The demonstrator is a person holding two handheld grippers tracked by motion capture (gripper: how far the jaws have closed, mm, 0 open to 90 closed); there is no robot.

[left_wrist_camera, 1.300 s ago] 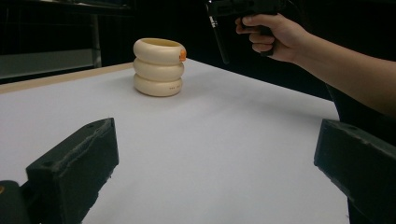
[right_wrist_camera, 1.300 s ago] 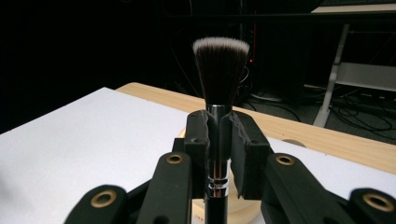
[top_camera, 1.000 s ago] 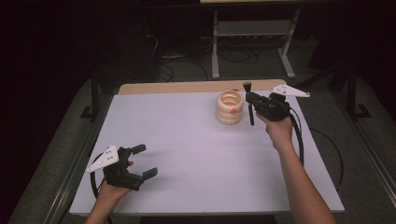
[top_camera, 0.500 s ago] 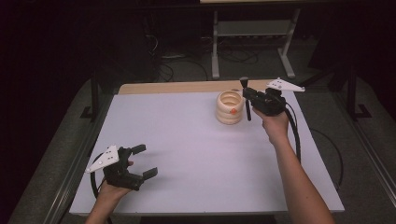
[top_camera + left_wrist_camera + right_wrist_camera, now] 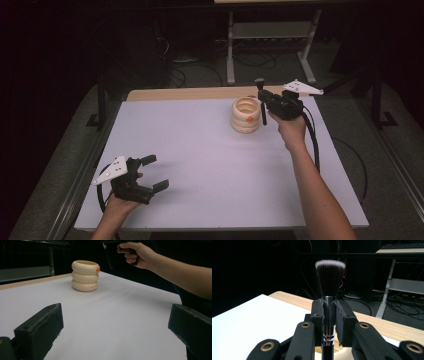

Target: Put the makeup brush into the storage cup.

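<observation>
Cream holder (image 5: 246,115) beside clamped brush (image 5: 330,277)

White-topped surface (image 5: 200,165) with a bare wood strip along its far edge, carrying a cream holder (image 5: 246,116) of three stacked rings with a small orange spot near its rim, standing upright toward the far right part of the surface.
</observation>
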